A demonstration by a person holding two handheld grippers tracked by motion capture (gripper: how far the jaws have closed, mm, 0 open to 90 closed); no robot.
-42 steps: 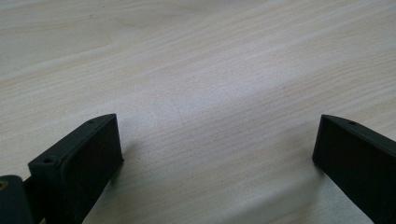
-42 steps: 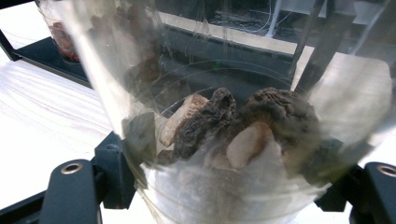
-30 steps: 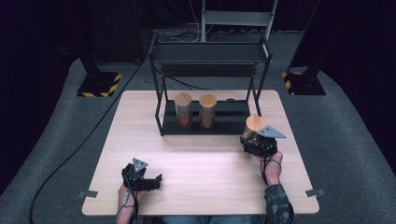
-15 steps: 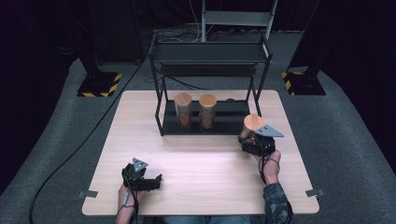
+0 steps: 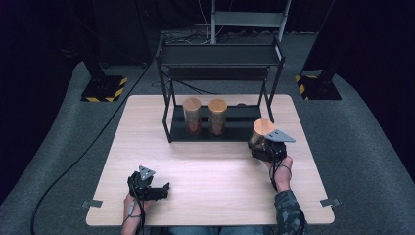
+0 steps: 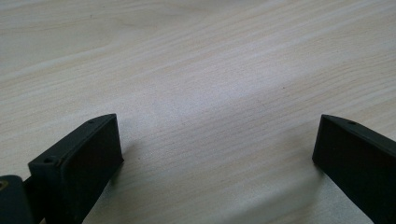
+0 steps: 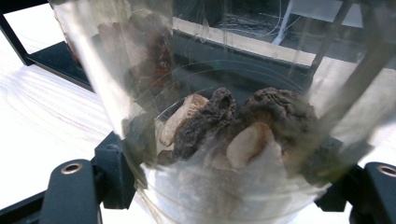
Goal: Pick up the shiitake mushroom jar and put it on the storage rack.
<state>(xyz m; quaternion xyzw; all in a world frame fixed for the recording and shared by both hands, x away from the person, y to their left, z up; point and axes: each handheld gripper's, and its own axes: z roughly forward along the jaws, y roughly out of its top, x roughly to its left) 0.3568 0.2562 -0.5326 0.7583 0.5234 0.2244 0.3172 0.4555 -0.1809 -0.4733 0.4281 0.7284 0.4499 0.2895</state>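
Since the black rack (image 5: pixel 220 73) stands close ahead with two cork-lidded jars (image 5: pixel 204 116) already on its lower shelf, could clip an upright or knock a neighbour if the third jar (image 5: pixel 261 133) goes in low or crooked. Might also slip or tilt, being smooth clear glass gripped low, near the base, with the dried pieces inside piled toward the bottom. Seen held just off the rack's right front corner, above the wooden table (image 5: pixel 147 127). Right gripper (image 5: pixel 266 147) pinched on that jar, black jaws pressing either side of the glass in the right gripper view. Left gripper (image 5: pixel 147 186) resting near the table's front edge, well apart from the jar, jaws spread wide with nothing between them.
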